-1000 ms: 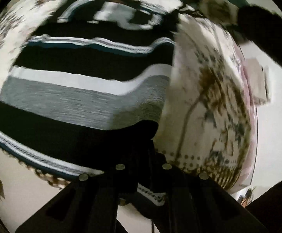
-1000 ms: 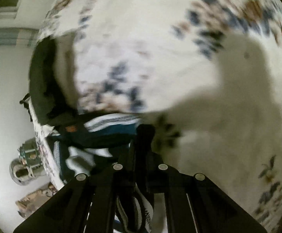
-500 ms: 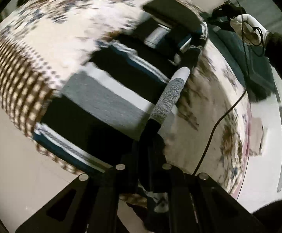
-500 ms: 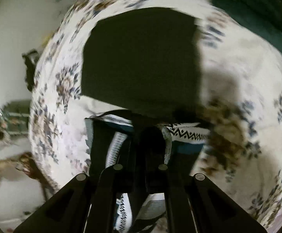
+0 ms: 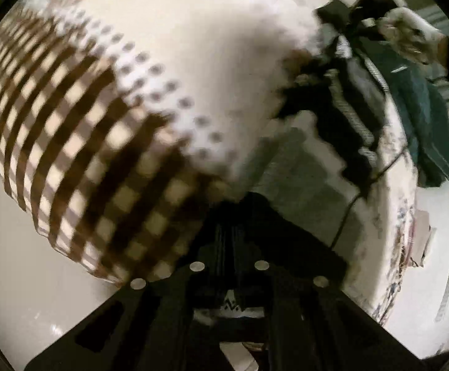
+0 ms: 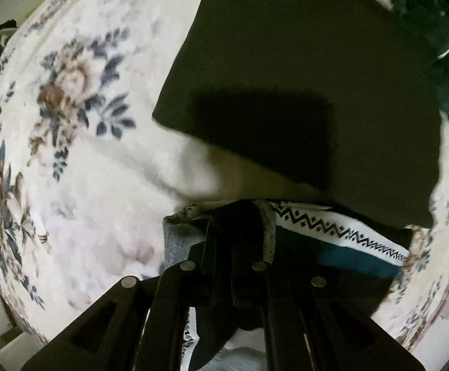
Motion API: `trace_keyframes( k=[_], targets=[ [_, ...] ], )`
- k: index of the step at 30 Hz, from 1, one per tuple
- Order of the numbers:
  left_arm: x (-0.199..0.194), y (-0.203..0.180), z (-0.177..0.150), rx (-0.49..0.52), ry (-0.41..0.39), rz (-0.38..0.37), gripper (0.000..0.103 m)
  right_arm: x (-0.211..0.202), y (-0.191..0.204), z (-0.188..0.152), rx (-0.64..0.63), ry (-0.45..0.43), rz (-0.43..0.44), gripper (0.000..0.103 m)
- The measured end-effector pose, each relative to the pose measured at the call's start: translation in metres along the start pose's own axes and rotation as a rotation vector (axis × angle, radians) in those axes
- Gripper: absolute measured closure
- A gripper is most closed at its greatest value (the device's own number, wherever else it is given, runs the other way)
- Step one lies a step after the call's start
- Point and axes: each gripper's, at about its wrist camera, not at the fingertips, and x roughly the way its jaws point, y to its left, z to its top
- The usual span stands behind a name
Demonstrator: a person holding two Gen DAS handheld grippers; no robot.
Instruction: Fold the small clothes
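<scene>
Under our two claws lies a bed with a flowered sheet (image 6: 79,185), white with blue and brown blooms; in the left wrist view its edge turns to a brown-and-cream check with rows of dots, all smeared by blur. Our left claw (image 5: 229,216) is clenched on a dark edge of the striped sweater (image 5: 304,179). The cloth bunches over the tips, so we cannot see the fingers themselves there. From that pinch the sweater runs off toward the upper right as a twisted band of black, grey and white knit, and its far end is too blurred to read. A thin black cable (image 5: 348,210) crosses the sheet beside it. A teal cloth (image 5: 425,117) lies past the sweater at the right edge of the bed, and a gloved hand (image 5: 410,34) shows faintly at the top right, partly cut off by the lens rim.

Our right claw (image 6: 233,219) is clenched too, grasping a fold of the same sweater, whose fuzzy grey rib wraps over one finger. Beside it a white band with a black zigzag pattern and a teal stripe spread rightward on the sheet. Beyond lies a flat, dark, squarish folded garment (image 6: 301,77), its weave lost in shadow and its upper part cut off by the frame.
</scene>
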Motion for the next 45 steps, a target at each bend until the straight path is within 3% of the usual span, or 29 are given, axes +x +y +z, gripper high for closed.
trace_keyframes(
  k=[2, 4, 5, 8, 10, 12, 15, 18, 19, 20, 21, 24, 25, 26, 27, 31, 33, 35, 37, 39, 42, 44, 45],
  targets=[
    [0.008, 0.013, 0.006, -0.014, 0.058, -0.001, 0.098, 0.008, 0.002, -0.001, -0.009, 0.029, 0.004, 0.084],
    [0.003, 0.020, 0.010, -0.022, 0.085, -0.004, 0.098, 0.008, -0.003, -0.011, 0.020, 0.078, 0.080, 0.043],
    [-0.002, 0.023, 0.012, -0.018, 0.086, -0.003, 0.097, 0.004, -0.005, -0.021, 0.028, 0.083, 0.135, 0.037],
    [-0.013, 0.024, 0.015, -0.002, 0.081, -0.051, 0.084, -0.017, -0.013, -0.071, -0.026, 0.061, 0.203, 0.037],
    [-0.014, 0.024, 0.018, 0.009, 0.091, -0.090, 0.049, -0.027, -0.022, -0.124, -0.066, 0.051, 0.220, 0.037],
    [-0.012, 0.019, 0.018, 0.018, 0.093, -0.127, 0.041, -0.023, -0.034, -0.180, -0.084, 0.079, 0.235, 0.037],
    [0.004, 0.005, 0.014, 0.048, 0.140, -0.120, 0.041, 0.001, -0.056, -0.277, -0.033, 0.178, 0.272, 0.037],
    [0.022, -0.011, 0.008, 0.123, 0.173, -0.062, 0.044, 0.042, -0.083, -0.377, 0.125, 0.324, 0.334, 0.037],
    [0.026, -0.016, 0.006, 0.144, 0.173, -0.025, 0.051, 0.054, -0.091, -0.407, 0.196, 0.361, 0.364, 0.036],
    [0.028, -0.019, 0.004, 0.162, 0.165, -0.012, 0.064, 0.072, -0.100, -0.445, 0.284, 0.419, 0.403, 0.036],
    [0.029, -0.021, 0.002, 0.177, 0.163, 0.015, 0.087, 0.082, -0.102, -0.466, 0.331, 0.451, 0.422, 0.036],
    [0.027, -0.019, 0.002, 0.162, 0.157, 0.018, 0.093, 0.112, -0.098, -0.529, 0.435, 0.540, 0.535, 0.037],
    [0.025, -0.017, 0.001, 0.157, 0.154, 0.013, 0.093, 0.117, -0.093, -0.544, 0.442, 0.531, 0.572, 0.047],
    [0.021, -0.015, -0.001, 0.159, 0.149, 0.008, 0.094, 0.117, -0.091, -0.551, 0.440, 0.507, 0.585, 0.062],
    [0.017, -0.014, -0.002, 0.163, 0.142, 0.009, 0.094, 0.114, -0.088, -0.558, 0.429, 0.473, 0.595, 0.091],
    [0.005, -0.008, -0.007, 0.168, 0.127, 0.017, 0.094, 0.098, -0.069, -0.571, 0.234, 0.356, 0.524, 0.092],
    [0.002, -0.007, -0.006, 0.186, 0.141, 0.006, 0.090, 0.099, -0.071, -0.572, 0.215, 0.353, 0.534, 0.090],
    [0.002, -0.008, 0.002, 0.165, 0.147, -0.001, 0.085, 0.103, -0.083, -0.574, 0.274, 0.371, 0.591, 0.076],
    [0.005, -0.006, 0.008, 0.149, 0.134, -0.012, 0.066, 0.106, -0.099, -0.576, 0.356, 0.362, 0.673, 0.055],
    [0.013, 0.000, 0.013, 0.134, 0.128, -0.035, 0.052, 0.114, -0.104, -0.586, 0.403, 0.364, 0.763, 0.047],
    [0.036, 0.006, 0.016, 0.127, 0.170, -0.052, 0.051, 0.131, -0.095, -0.592, 0.365, 0.373, 0.810, 0.046],
    [0.039, 0.006, 0.015, 0.130, 0.148, -0.066, 0.053, 0.136, -0.091, -0.588, 0.395, 0.373, 0.843, 0.045],
    [0.035, 0.005, 0.013, 0.135, 0.124, -0.071, 0.062, 0.136, -0.092, -0.588, 0.411, 0.362, 0.850, 0.045]
  ],
)
